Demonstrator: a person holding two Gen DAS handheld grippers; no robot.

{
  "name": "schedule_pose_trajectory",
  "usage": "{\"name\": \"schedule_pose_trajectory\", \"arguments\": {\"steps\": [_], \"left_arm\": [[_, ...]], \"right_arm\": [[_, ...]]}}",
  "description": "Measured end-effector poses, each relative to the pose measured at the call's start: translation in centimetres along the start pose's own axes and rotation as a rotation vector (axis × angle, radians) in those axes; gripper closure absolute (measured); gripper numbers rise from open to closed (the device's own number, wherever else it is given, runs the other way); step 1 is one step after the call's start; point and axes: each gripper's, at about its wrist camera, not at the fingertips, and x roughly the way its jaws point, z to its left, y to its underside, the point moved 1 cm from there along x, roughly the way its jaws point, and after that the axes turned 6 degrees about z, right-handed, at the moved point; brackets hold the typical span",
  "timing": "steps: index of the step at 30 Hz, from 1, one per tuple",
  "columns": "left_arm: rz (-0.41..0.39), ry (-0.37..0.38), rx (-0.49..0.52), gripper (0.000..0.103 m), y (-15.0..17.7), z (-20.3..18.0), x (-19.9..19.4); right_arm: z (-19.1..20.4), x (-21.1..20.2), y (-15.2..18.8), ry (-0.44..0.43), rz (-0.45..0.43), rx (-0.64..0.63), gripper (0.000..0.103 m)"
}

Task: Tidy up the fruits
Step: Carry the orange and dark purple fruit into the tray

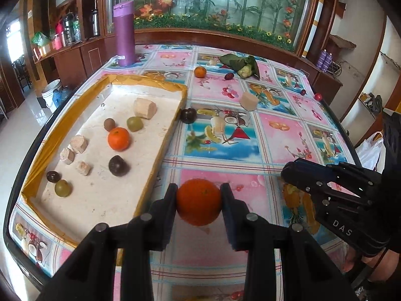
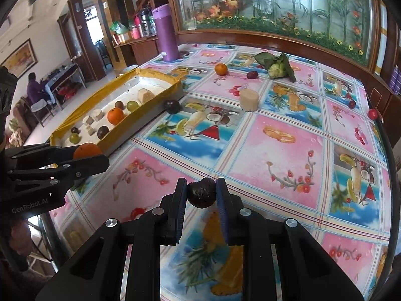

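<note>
1. The left claw [image 1: 199, 204] is closed on an orange [image 1: 198, 202], its pads pressing on both sides. The fruit hangs clear of the counter [image 1: 275, 130], just beside the near corner of the tray [image 1: 160, 150] — likely so it can be carried over the rim and set down inside.
2. The right claw [image 2: 201, 193] is nearly shut on a dark fruit [image 2: 202, 193], small and wrinkled. It too is held above the cloth, well apart from the tray, so it probably goes in after the orange.
3. The tray already holds a second orange [image 1: 118, 138], two green fruits, several dark ones and pale cut chunks, spread out with gaps between them. That suggests it is the collecting place for this task.
4. Loose things remain on the counter: a dark plum [image 1: 188, 115] touching the tray's outer wall, a small orange [image 1: 200, 72], a pale chunk [image 1: 248, 101], a few red fruits near the far edge and a leafy bundle [image 1: 241, 65].
5. Hard to make out — what kind the dark fruit is, and what the pale chunks are.
6. Hidden: each claw blocks the counter directly under its fruit, and the tray's near wall hides the floor behind it in the right view. The right claw's tips cannot be seen from the left view, only its body at the frame edge.
</note>
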Motion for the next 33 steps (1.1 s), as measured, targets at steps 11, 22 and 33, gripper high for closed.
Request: {"name": "schedule_pose_trajectory", "arguments": {"steps": [11, 22, 33], "left_arm": [[-0.023, -0.068, -0.122, 0.066, -0.1, 7.2, -0.9], [0.015, -0.134, -0.239, 0.066, 0.5, 13.2, 0.2], [0.055, -0.129, -0.231, 0.066, 0.5, 13.5, 2.1]], "right_arm": [[5.1, 2.1, -3.5, -0.052, -0.001, -0.099, 0.08], [10.0, 4.7, -7.8, -0.111, -0.017, -0.205, 0.08], [11.9, 10.0, -10.8, -0.084, 0.054, -0.259, 0.08]]}}
